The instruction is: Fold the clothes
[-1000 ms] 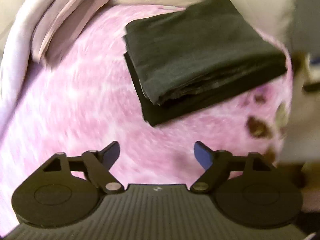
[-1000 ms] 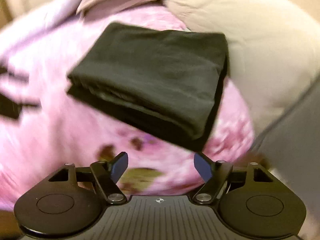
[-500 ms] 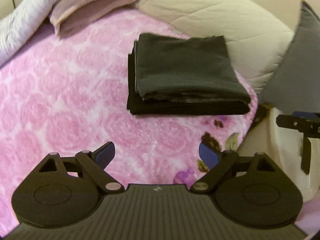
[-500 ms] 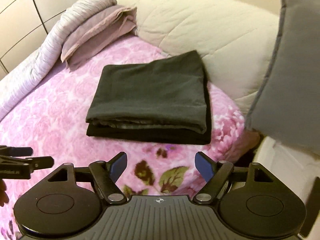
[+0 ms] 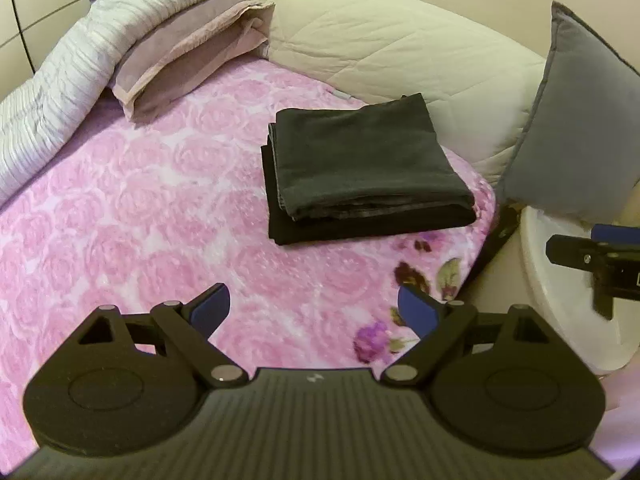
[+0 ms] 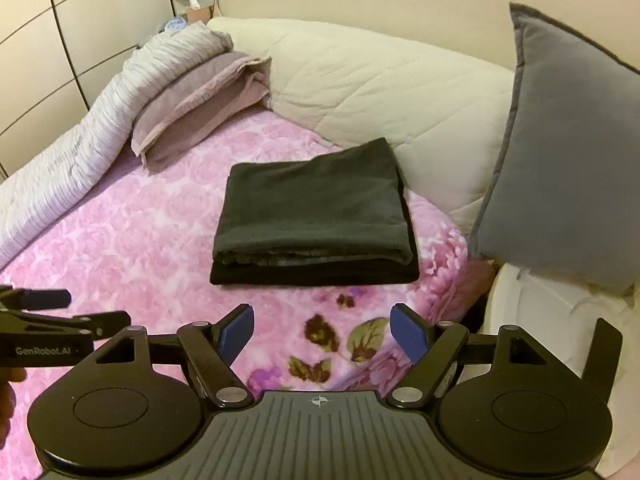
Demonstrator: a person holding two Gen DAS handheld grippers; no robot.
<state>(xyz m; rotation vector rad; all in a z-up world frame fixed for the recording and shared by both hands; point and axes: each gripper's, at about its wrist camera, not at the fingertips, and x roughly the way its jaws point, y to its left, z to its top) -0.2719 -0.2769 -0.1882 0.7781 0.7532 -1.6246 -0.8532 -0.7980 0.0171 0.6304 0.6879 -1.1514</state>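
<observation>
From the left wrist view, the left claw hangs wide open and empty over the pink floral blanket, well short of the folded dark garment lying near the cream quilt. From the right wrist view, the right claw is likewise spread wide, holding nothing, with the folded garment ahead and a grey pillow to its right.

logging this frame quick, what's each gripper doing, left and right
Left gripper: open, holding nothing, short of the folded dark garment.
Right gripper: open, holding nothing, also short of the garment.
</observation>
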